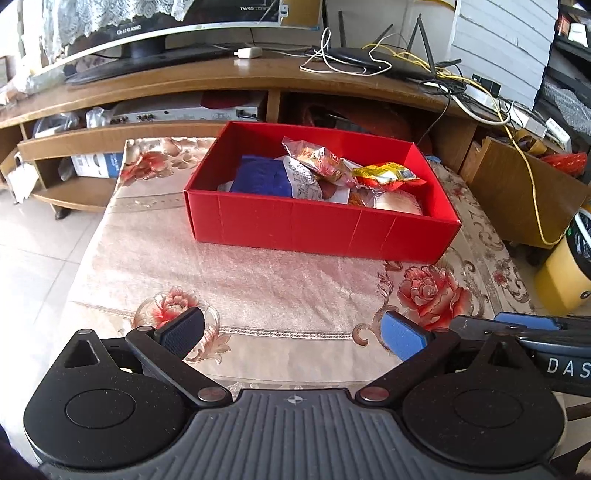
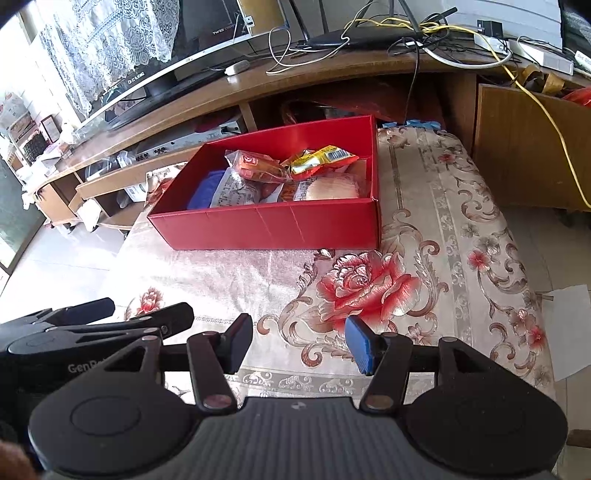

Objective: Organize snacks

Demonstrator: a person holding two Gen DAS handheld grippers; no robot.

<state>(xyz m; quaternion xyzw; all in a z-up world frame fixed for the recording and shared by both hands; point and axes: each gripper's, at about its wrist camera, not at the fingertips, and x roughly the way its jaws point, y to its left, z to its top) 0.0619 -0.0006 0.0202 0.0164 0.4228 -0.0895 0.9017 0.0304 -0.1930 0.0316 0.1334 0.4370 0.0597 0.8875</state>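
Tool [image 1: 293, 334] above floral tablecloth [image 1: 258, 280] (empty-jawed)

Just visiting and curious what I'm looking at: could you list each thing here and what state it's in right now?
Red box: open, no lid, on the flowered cloth.
Snack packets: piled inside the box, sealed as far as shows.
Blue packet: lying in the box.
Left gripper: fingers apart, holding nothing.
Right gripper: fingers apart, holding nothing.
Television: screen dark.
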